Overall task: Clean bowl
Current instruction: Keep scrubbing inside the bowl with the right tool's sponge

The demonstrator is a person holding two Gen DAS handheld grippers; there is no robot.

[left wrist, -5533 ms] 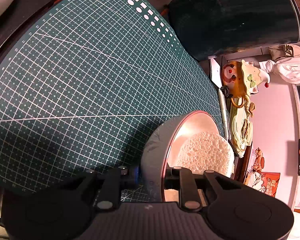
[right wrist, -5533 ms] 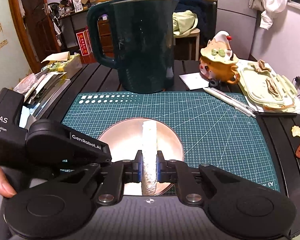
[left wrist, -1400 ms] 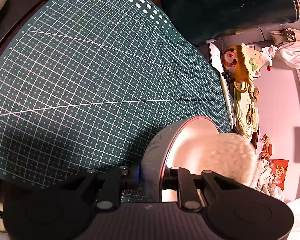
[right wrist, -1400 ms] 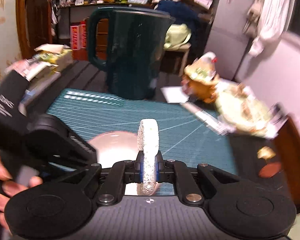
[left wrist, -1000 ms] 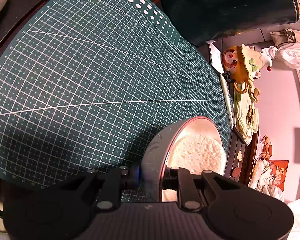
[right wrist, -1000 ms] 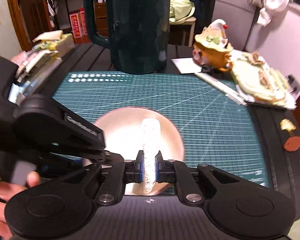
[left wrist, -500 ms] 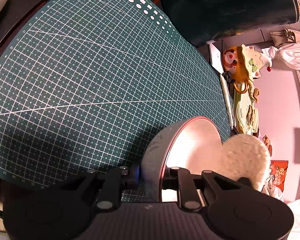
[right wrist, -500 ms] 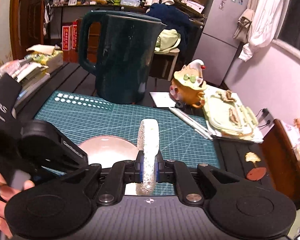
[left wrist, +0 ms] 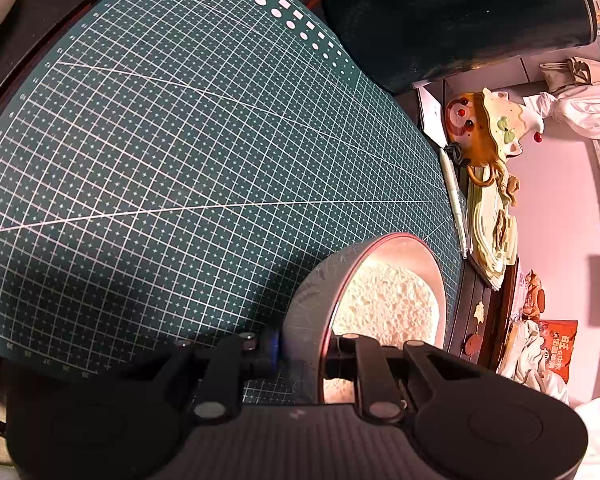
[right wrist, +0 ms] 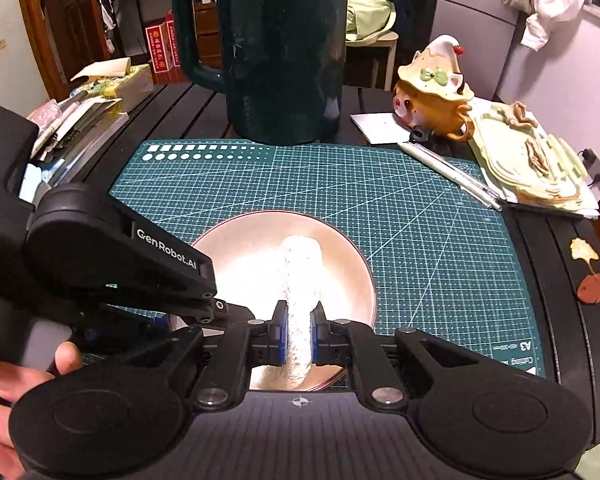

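A pale bowl with a dark rim and grey outside rests on the green cutting mat. My left gripper is shut on the bowl's near wall, one finger outside and one inside; the right wrist view shows its black body at the bowl's left edge. My right gripper is shut on a white round sponge, held on edge and reaching down into the bowl. In the left wrist view the sponge fills much of the bowl's inside.
A tall dark green jug stands behind the mat. An orange figurine teapot, pens and a cream tray lie at the right. Papers and boxes are stacked at the left. A person's fingers hold the left gripper.
Half a second ago the sponge was lifted out past the bowl's right rim; now it is down inside the bowl again. The left gripper and bowl have stayed put.
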